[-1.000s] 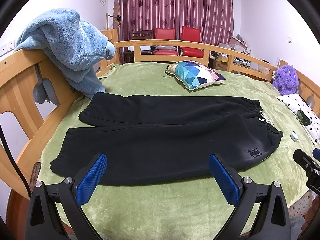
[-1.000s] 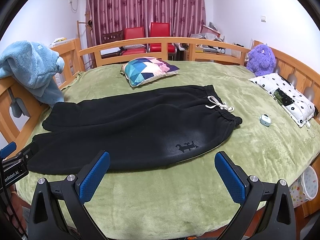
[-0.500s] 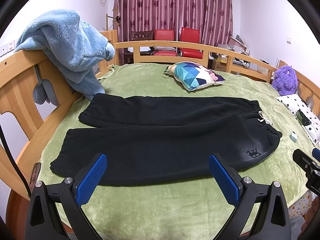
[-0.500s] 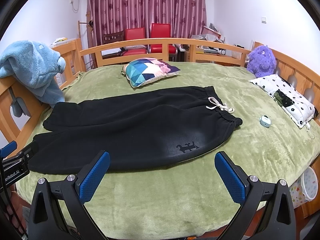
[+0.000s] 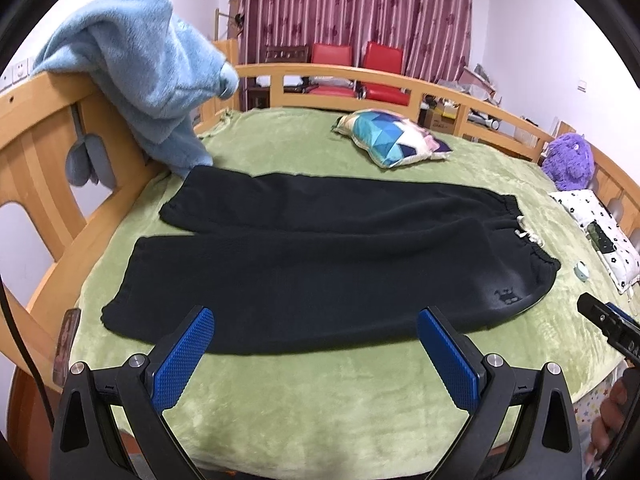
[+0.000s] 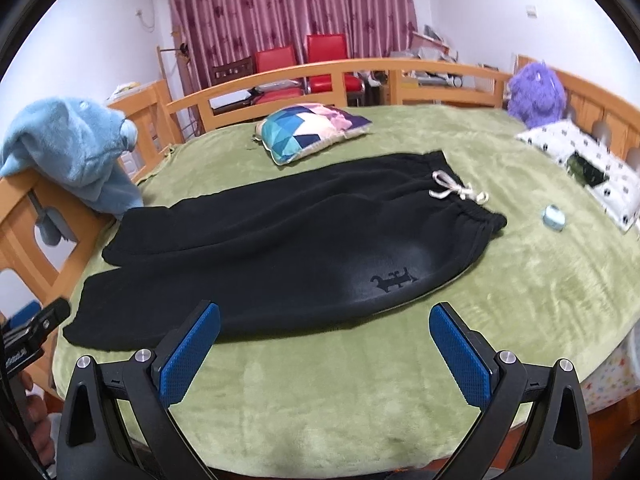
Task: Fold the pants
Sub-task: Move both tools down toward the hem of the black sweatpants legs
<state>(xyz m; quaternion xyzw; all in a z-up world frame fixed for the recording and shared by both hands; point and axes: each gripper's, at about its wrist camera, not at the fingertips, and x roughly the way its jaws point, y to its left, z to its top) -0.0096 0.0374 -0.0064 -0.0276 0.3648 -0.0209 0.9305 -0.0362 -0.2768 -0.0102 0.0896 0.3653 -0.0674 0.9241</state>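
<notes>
Both cameras have edged nearer the black pants (image 5: 320, 264), spread flat on the green bed (image 5: 320, 400), legs toward 9 o'clock; left gripper (image 5: 316, 354) and right gripper (image 6: 325, 350) hover, fingers spread, empty; approach step, next likely pinching the near leg's edge.

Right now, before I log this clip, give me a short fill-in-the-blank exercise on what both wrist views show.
1. The black pants lie spread flat on the ____ blanket.
2. Both the left gripper and the right gripper are ____ and hold nothing.
3. The white drawstring sits at the pants' ____.
4. The fluffy toy by the bed rail is ____.

Missing words: green; open; waistband; purple
</notes>
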